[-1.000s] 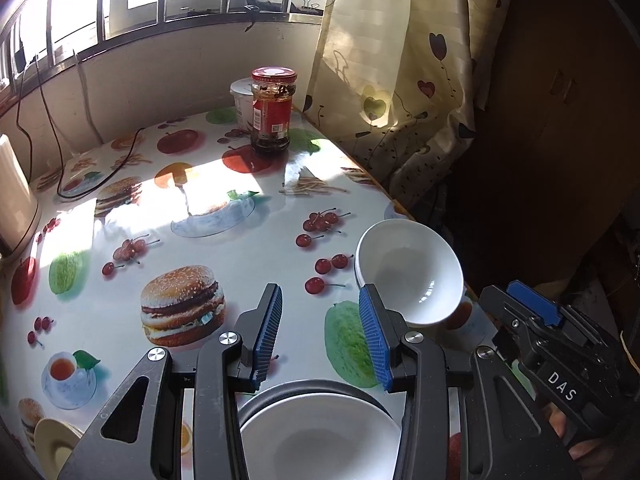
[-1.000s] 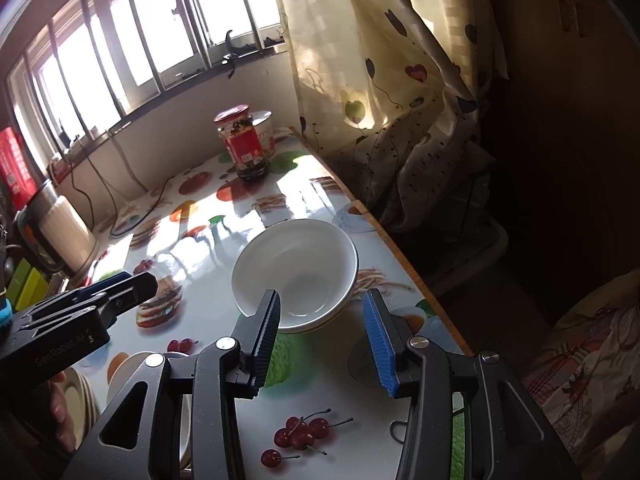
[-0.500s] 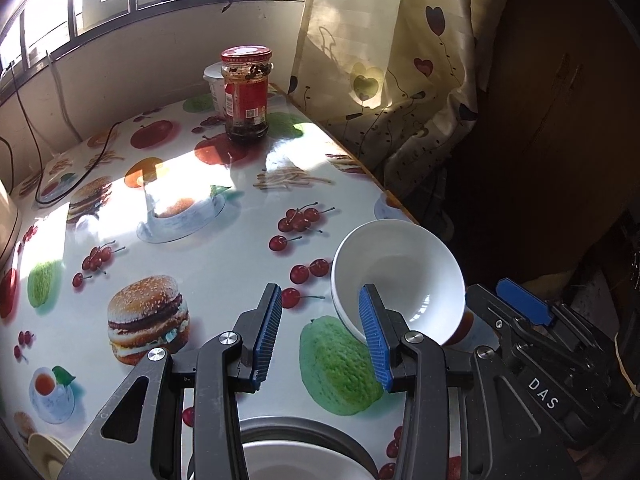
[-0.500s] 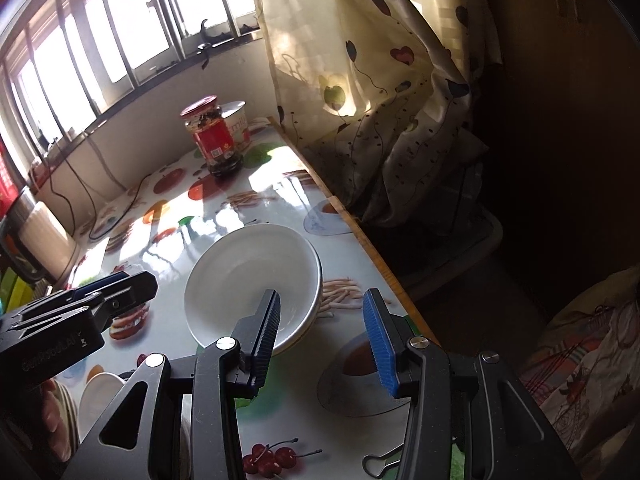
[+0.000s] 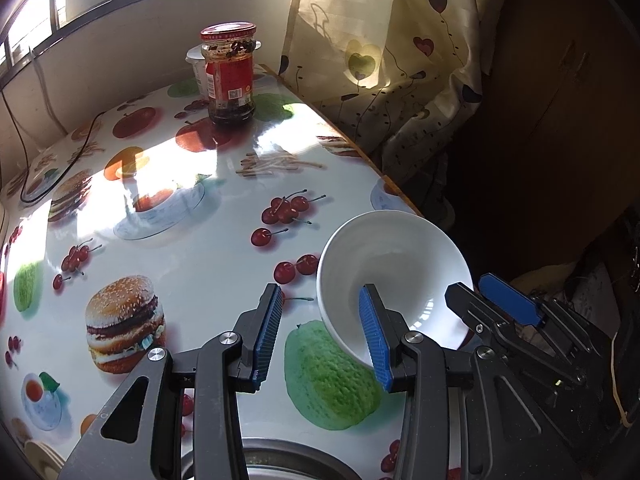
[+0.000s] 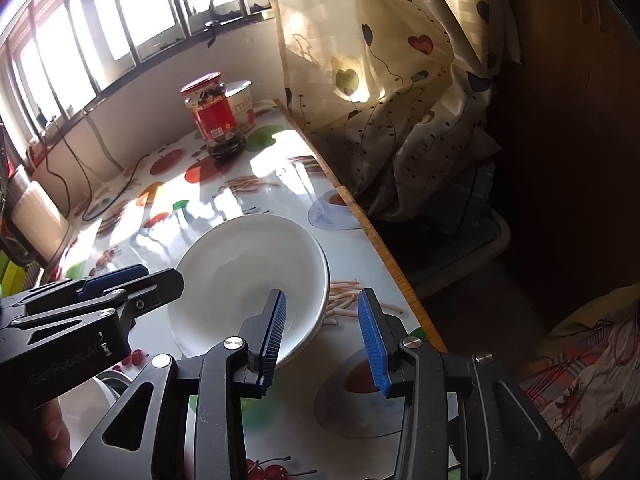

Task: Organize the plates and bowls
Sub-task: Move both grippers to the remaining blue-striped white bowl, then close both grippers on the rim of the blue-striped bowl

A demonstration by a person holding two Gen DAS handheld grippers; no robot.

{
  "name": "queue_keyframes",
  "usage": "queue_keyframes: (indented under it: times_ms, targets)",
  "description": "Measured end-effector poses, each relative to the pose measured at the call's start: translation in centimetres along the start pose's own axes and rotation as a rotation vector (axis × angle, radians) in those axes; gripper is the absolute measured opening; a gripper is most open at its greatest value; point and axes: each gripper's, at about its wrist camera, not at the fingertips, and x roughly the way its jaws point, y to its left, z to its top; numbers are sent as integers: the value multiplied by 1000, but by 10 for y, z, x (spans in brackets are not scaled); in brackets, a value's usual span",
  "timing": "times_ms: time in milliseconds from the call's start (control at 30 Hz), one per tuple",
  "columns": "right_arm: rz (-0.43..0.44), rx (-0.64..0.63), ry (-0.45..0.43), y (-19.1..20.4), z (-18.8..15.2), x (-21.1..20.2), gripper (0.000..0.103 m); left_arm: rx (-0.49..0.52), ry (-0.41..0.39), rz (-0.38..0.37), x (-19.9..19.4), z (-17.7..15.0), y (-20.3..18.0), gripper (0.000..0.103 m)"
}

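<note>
White bowl [image 5: 394,276] sits upright on the table [image 5: 192,248], close to the table's right-hand edge and well nearer the cameras than the jar. Landmark for all positions below: this bowl

Left gripper [image 5: 322,338]: jaws apart, nothing clamped. Its right blue pad [image 5: 374,340] stands over the bowl's near-left rim, its left pad over bare tablecloth just left of the bowl. Whether the right pad touches the rim cannot be told from the left wrist view

Right gripper [image 6: 324,334]: jaws closing, with the bowl's near-right rim between them. Left pad [image 6: 274,334] lies inside the bowl over its inner wall; right pad [image 6: 372,342] is outside, over the tablecloth. A gap shows between the outer pad and the rim, so the pads do not press on it

The two grippers flank the bowl: in the right wrist view the left one enters at the bowl's left side, a hand [image 6: 48,432] partly visible beneath it

Other items, relative to the bowl:
- Red-lidded jar [image 5: 230,74] well beyond it, at the far end of the table, standing upright
- White tub [image 6: 242,110] just behind the jar
- Dark-rimmed dish [image 5: 264,460] nearer the camera than the bowl, at the bottom of the left wrist view, mostly hidden by the gripper
- Heart-print curtain [image 5: 384,60] hangs beyond the table edge to the bowl's right
- Black cable [image 6: 120,184] trails over the table's far-left part
</note>
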Motion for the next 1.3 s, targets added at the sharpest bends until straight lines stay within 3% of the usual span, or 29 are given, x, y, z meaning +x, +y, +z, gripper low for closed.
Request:
queue_keyframes:
  times_ms: [133, 267, 600, 1300]
  targets:
    - [-1, -2, 5, 0, 0, 3, 31, -7, 14, 2, 6, 0, 1, 41]
    - [-4, 2, 11, -2, 0, 6, 26, 0, 22, 4, 10, -1, 0, 30]
    - [14, -3, 13, 0, 1, 9, 17, -1, 39, 1, 15, -1, 0, 26]
    - [23, 8, 12, 1, 2, 11, 14, 12, 40, 18, 18, -1, -2, 11]
